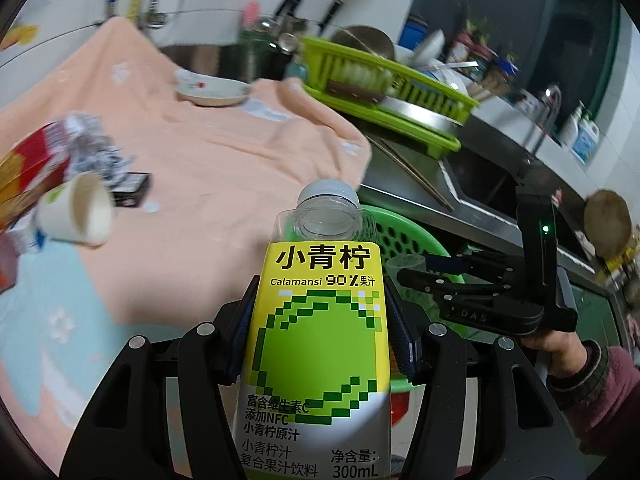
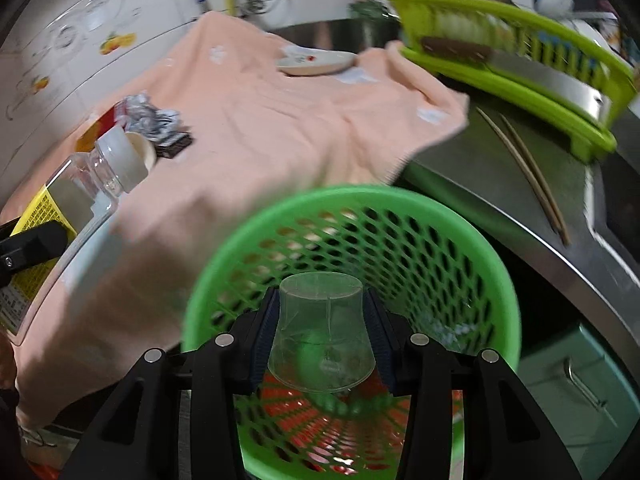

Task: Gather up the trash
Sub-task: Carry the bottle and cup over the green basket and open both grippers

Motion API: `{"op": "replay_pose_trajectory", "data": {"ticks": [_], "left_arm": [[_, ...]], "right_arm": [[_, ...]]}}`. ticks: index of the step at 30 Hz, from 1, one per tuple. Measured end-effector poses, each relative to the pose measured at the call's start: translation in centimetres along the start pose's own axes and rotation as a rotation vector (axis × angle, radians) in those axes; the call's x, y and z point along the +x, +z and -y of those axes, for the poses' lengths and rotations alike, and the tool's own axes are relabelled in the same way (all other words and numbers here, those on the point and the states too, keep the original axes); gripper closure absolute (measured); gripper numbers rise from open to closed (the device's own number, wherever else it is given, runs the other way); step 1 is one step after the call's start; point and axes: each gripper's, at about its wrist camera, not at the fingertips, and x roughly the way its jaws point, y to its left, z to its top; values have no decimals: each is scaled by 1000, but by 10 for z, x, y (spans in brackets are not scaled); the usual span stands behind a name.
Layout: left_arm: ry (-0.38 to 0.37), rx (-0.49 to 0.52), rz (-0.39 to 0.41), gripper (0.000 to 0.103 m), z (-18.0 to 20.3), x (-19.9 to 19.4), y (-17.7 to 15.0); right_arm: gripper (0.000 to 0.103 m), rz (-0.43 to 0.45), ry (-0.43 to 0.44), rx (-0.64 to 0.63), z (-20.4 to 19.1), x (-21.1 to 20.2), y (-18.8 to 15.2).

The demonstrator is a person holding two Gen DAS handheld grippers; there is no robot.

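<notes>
Clear plastic cup (image 2: 322, 332), clamped at mid-wall in right gripper (image 2: 320, 336) over near green basket (image 2: 460, 216); empty juice bottle (image 1: 320, 320) clasped by left gripper (image 1: 320, 320) just left. Both probably light, thin-walled, crushable: side grip, gentle pressure. Remaining litter on far-left tabletop.

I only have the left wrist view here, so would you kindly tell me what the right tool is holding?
Observer: The right tool is closed on a clear plastic cup, held upside down.
Operator: Thank you. Where is the cup relative to the green basket?
Observer: It sits right over the green basket's open mouth.
Operator: Is anything already in the basket?
Observer: Some small pale scraps lie against its inner wall.
</notes>
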Motion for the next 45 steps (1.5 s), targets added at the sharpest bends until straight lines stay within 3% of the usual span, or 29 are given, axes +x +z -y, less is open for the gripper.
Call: {"op": "replay_pose_trajectory", "data": {"ticks": [12,24,31,36,45], "left_arm": [[2,78,-90,46,46,63,6],[-10,71,-139,45,64,102,10],[3,110,-81,30,69,96,12],[19,108,-73,28,61,86,10],[62,-20,-23,17,16,47,4]], "right_arm": [[55,35,-18,71,41,-15,-14],[49,61,-20,109,60,-26,-23],[47,63,-17,114,60,-26,-22],[44,71,-2,89,49,-27,-16],[33,87,56,13,14,-23,8]]}}
